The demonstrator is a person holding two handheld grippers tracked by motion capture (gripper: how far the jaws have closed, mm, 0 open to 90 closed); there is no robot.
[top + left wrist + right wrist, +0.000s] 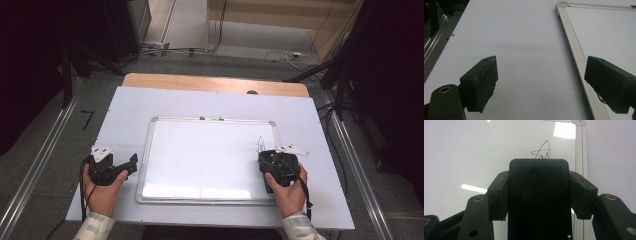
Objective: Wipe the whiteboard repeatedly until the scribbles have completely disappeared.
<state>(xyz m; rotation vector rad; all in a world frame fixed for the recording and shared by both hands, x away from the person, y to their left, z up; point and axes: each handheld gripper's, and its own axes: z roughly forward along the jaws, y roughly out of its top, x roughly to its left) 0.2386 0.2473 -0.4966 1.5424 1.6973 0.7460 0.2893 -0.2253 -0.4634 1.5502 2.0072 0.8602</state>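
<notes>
A whiteboard [210,155] with a silver frame lies flat in the middle of the table. Near its right edge is a small black scribble [259,145]. My right gripper [272,159] rests just below that scribble, shut on a black rectangular eraser block [539,195] that stands between its jaws. The scribble [542,151] shows just past the block's far end on the whiteboard [474,150]. My left gripper [131,162] sits on the table left of the board. It [541,85] stands open with nothing between its jaws, the right one over the whiteboard's frame [574,55].
A pale sheet [125,115] covers the table, with a wooden strip [215,82] along its far edge. Two small dark knobs [211,118] sit on the board's top frame. Cables and stand legs [320,70] lie on the floor beyond; metal rails [40,165] run along both sides.
</notes>
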